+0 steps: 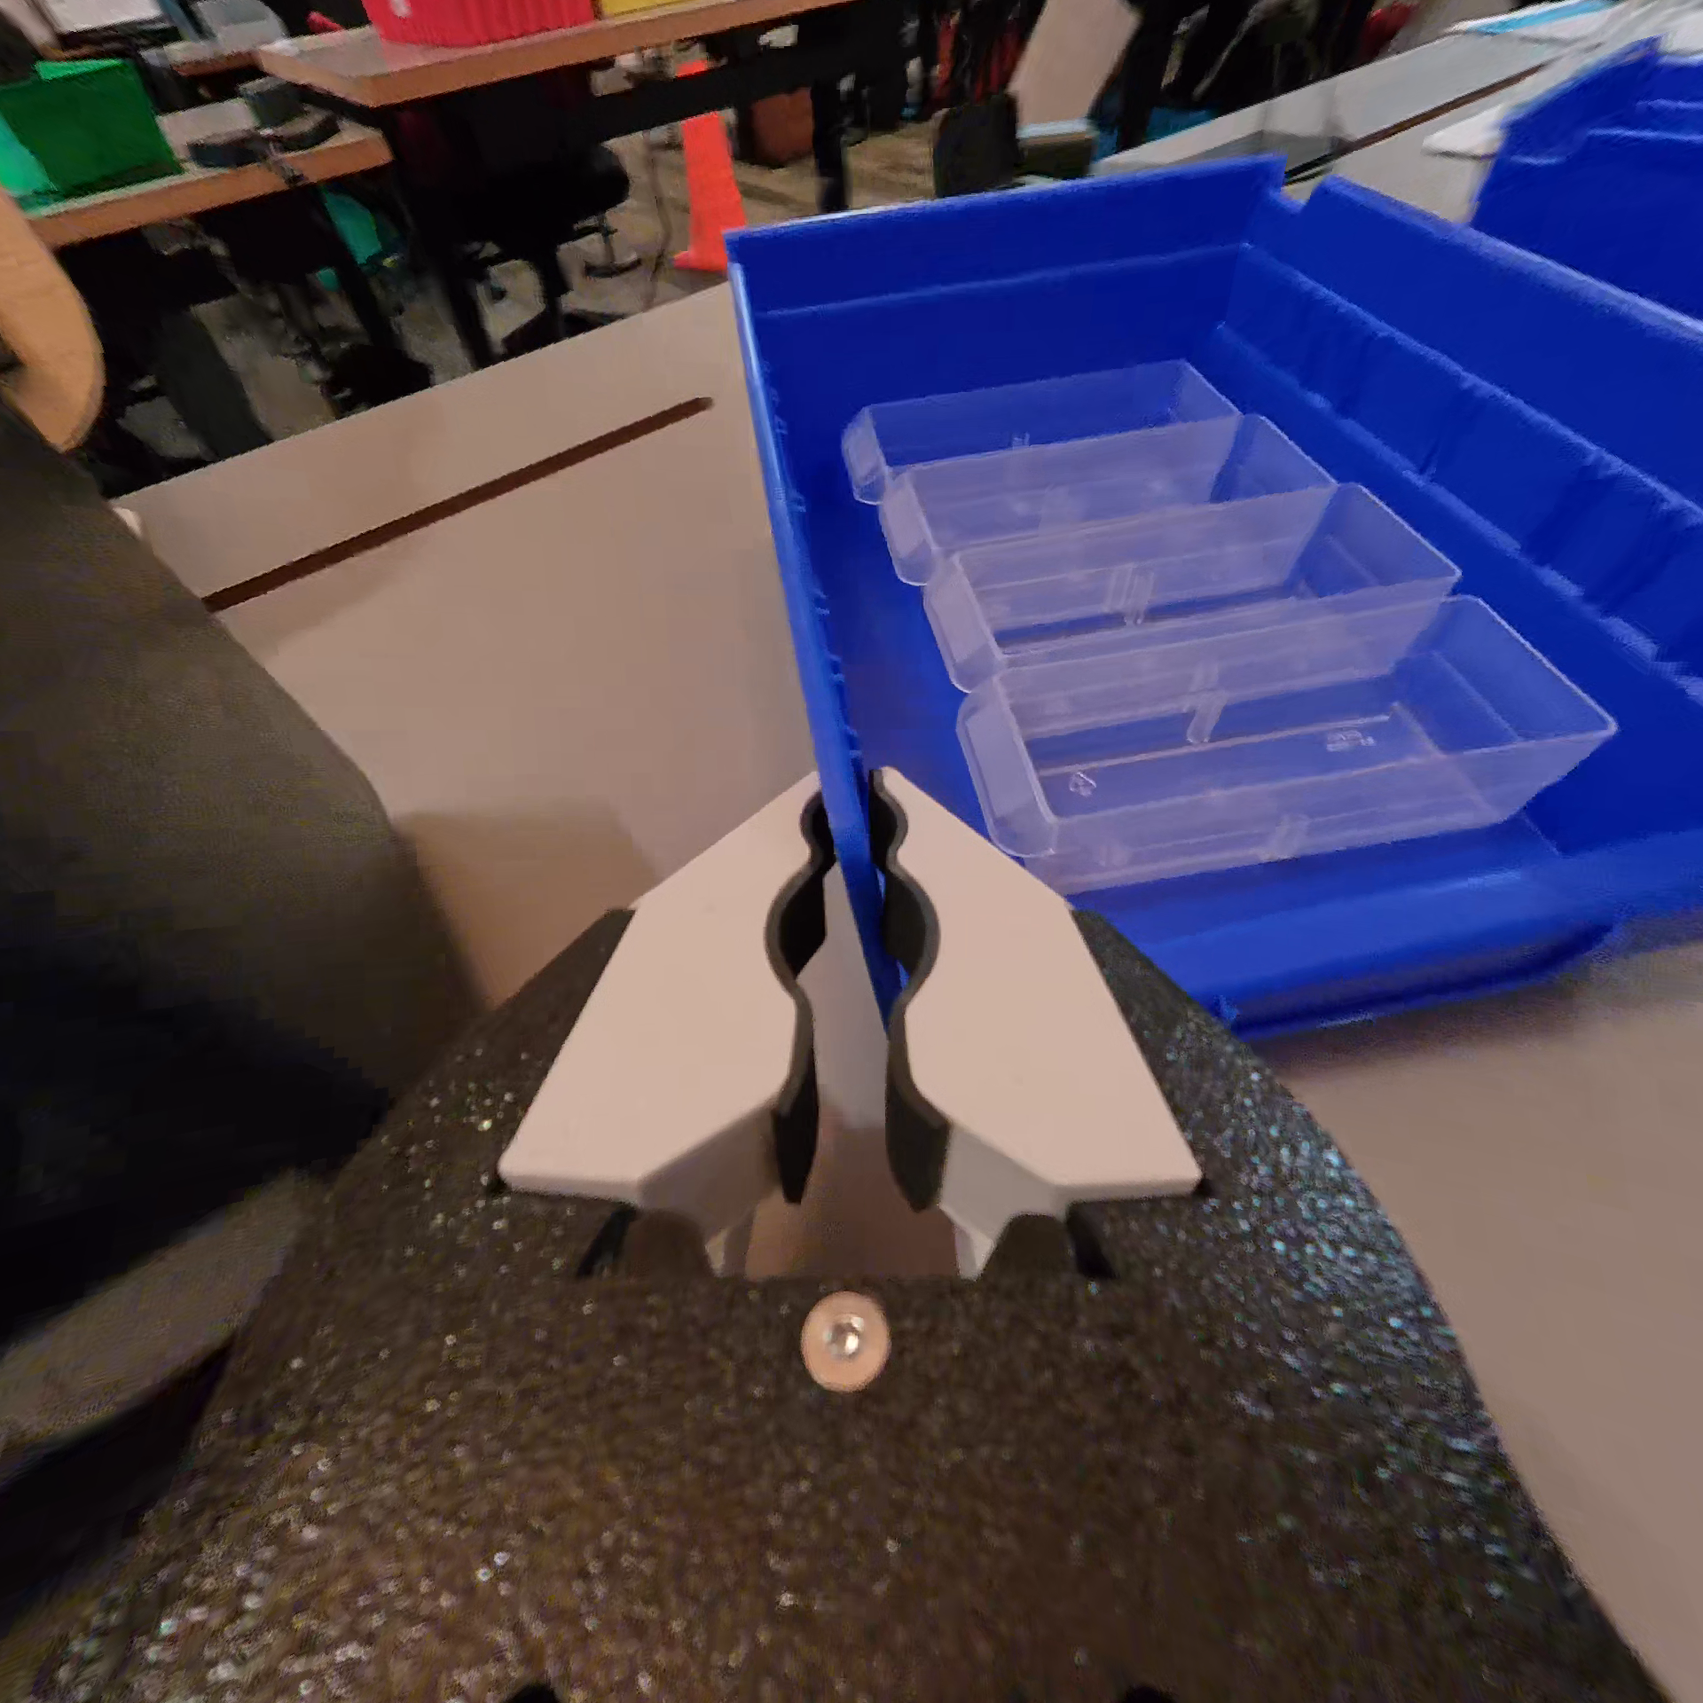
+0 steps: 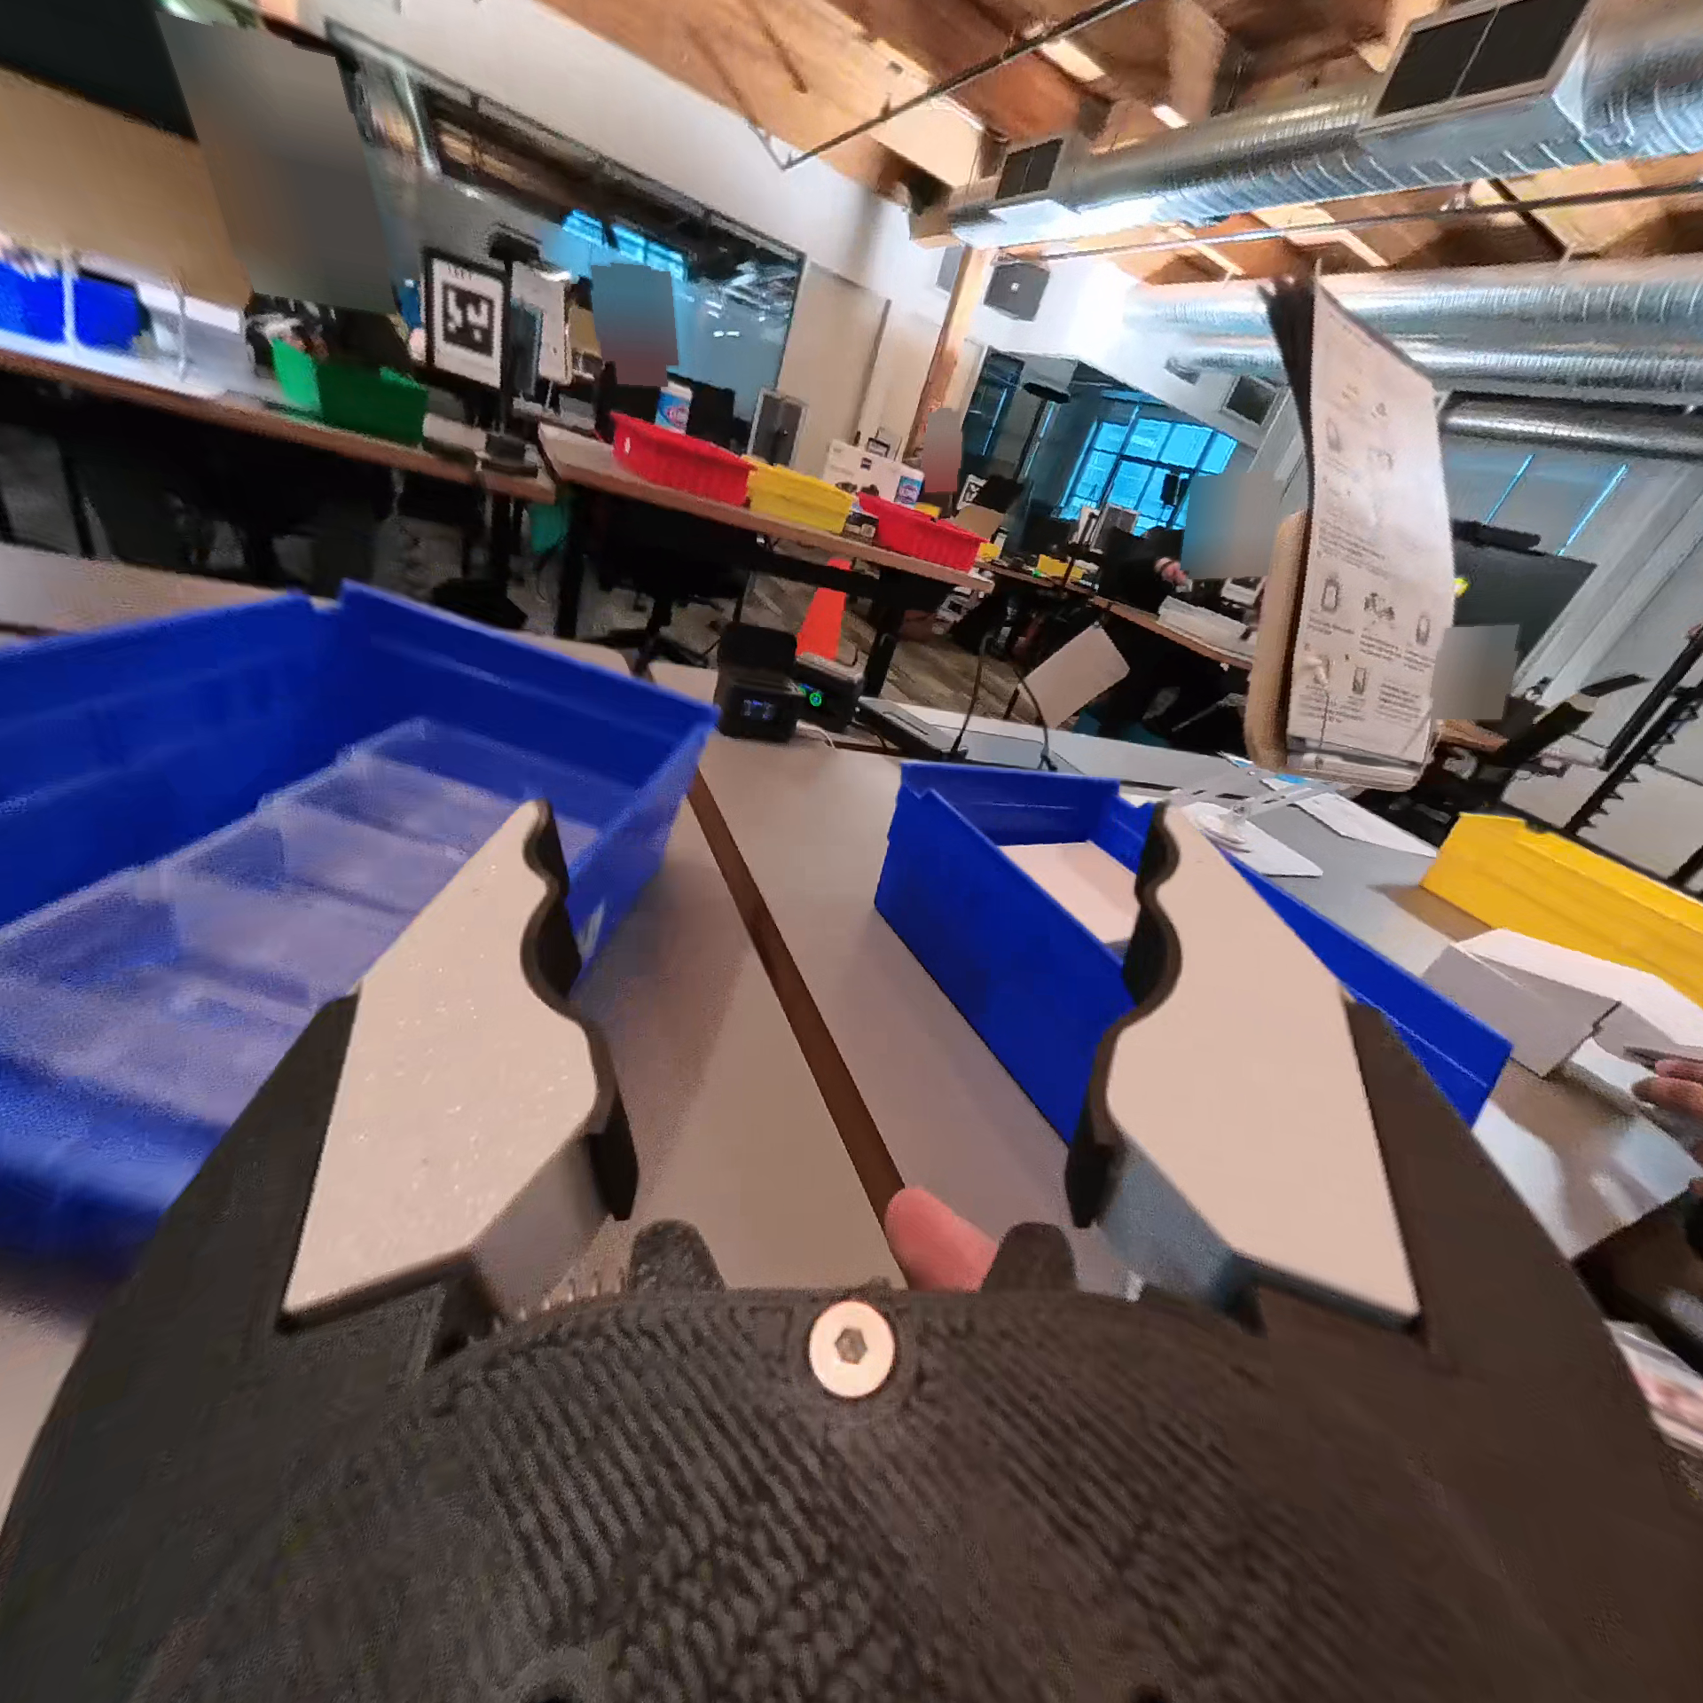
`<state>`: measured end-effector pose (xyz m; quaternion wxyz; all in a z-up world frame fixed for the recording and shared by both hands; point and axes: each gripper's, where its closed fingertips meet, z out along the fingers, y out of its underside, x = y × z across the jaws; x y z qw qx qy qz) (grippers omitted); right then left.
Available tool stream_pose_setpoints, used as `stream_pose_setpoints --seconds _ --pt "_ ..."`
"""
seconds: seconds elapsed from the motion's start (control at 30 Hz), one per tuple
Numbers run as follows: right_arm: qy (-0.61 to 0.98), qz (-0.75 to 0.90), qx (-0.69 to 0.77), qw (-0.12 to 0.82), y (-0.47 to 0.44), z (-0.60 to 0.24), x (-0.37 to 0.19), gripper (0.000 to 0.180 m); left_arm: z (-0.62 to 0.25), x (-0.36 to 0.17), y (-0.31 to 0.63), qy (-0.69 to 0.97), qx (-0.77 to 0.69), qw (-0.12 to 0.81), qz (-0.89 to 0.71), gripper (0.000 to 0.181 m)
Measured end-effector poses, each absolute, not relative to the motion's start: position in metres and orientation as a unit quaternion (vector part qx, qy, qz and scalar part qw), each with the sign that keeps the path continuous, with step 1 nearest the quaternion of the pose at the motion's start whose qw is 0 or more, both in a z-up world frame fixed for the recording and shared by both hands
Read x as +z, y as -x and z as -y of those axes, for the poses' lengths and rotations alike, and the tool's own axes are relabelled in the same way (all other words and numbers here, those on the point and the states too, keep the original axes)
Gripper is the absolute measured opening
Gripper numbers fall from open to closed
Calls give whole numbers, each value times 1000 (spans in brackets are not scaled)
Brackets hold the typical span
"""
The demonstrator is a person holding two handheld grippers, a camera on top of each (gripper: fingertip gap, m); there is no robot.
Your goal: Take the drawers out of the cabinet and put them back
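Observation:
Several clear plastic drawers (image 1: pixel 1226 682) lie side by side in a big blue bin (image 1: pixel 968 276) on the grey table. My left gripper (image 1: pixel 852 811) is shut on the bin's near left wall, which runs between its fingers. In the right wrist view the same bin (image 2: pixel 230 700) is at the left, its clear drawers (image 2: pixel 240 885) blurred. My right gripper (image 2: pixel 848 829) is open and empty above the table, between that bin and a smaller blue bin (image 2: pixel 1004 949). No cabinet is in view.
A dark seam (image 2: pixel 792 995) runs along the grey table. A yellow bin (image 2: pixel 1557 885), white papers (image 2: pixel 1567 995) and a paper stand (image 2: pixel 1364 553) are at the right. A black device (image 2: pixel 765 691) sits at the far edge. Other tables with coloured bins stand behind.

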<state>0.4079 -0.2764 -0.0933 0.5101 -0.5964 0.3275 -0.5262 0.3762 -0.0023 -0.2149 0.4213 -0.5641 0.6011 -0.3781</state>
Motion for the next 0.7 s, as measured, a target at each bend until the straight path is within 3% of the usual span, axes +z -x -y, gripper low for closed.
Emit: stream_pose_setpoints --seconds 0.27,0.43,0.63,0.7 --pt "585 -255 -423 643 -354 202 -28 116 15 -214 -229 481 -435 368 -666 2" --pt "584 -163 -317 729 -283 123 6 112 -18 -213 -130 449 -409 387 -694 4" --pt "644 1 -259 720 -170 26 0 97 -88 -214 -27 468 -373 377 -707 4" --pt "655 30 -261 709 -140 -3 -7 111 -117 -215 3 464 -354 381 -717 4"
